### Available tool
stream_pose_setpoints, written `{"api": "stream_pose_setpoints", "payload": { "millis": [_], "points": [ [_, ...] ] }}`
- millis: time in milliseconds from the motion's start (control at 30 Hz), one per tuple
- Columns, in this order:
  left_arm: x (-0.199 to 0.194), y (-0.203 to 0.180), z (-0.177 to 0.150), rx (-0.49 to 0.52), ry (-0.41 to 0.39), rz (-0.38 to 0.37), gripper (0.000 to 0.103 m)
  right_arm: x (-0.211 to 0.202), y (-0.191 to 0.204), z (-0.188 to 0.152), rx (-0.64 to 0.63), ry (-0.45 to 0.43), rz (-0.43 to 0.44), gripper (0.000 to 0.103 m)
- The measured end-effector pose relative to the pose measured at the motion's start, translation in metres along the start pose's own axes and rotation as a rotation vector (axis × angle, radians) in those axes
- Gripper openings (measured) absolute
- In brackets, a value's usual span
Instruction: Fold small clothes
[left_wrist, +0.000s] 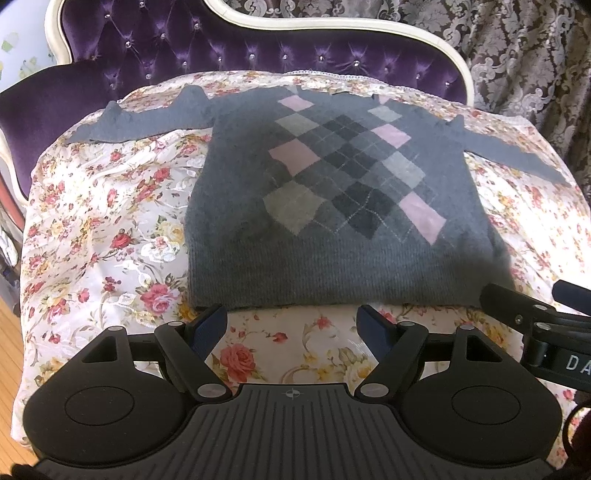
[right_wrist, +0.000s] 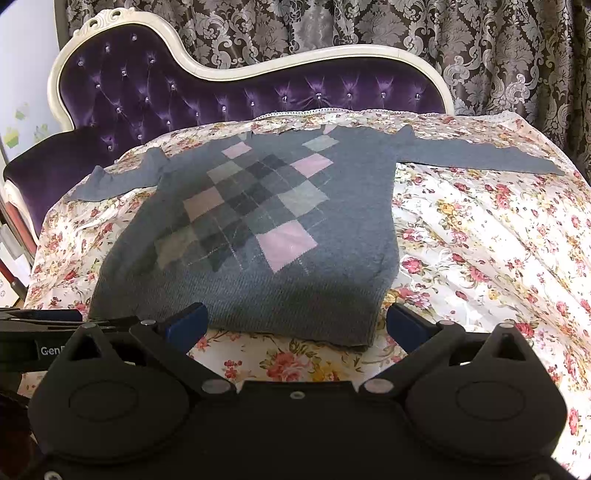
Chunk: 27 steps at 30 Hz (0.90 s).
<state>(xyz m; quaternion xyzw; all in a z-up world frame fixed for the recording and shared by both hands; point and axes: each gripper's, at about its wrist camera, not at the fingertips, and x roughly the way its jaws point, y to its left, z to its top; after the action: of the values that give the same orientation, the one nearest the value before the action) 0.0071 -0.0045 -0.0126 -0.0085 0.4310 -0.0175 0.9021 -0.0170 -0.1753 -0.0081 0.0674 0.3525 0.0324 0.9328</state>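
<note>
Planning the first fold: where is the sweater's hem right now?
The sweater lies flat, sleeves spread, on the floral cover; its hem is the near edge, just beyond the open left hand-held gripper and right hand-held gripper.

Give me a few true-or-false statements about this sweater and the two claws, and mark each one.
1. The sweater lies spread flat with both sleeves stretched out sideways. True.
2. The left claw is clamped on the hem. False: it is open and holds nothing.
3. The cloth under the sweater has a rose print. True.
4. The sweater is plain red. False: it is grey with a pink and grey diamond pattern.
5. The right claw is open near the hem. True.
</note>
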Motion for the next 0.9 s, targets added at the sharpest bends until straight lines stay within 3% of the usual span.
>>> {"api": "stream_pose_setpoints", "payload": {
  "millis": [400,633,900],
  "points": [
    [0.006,0.004,0.002,-0.009,0.039,-0.007,0.076,0.005,0.0,0.002,-0.003,0.031,0.002,0.102],
    [0.008,0.014,0.018,-0.005,0.051,-0.037,0.076,0.011,-0.01,0.012,0.041,0.086,0.056,0.102],
    [0.009,0.025,0.05,-0.025,0.042,-0.144,0.076,0.023,-0.031,0.032,0.124,0.16,0.123,0.102]
  ]
}}
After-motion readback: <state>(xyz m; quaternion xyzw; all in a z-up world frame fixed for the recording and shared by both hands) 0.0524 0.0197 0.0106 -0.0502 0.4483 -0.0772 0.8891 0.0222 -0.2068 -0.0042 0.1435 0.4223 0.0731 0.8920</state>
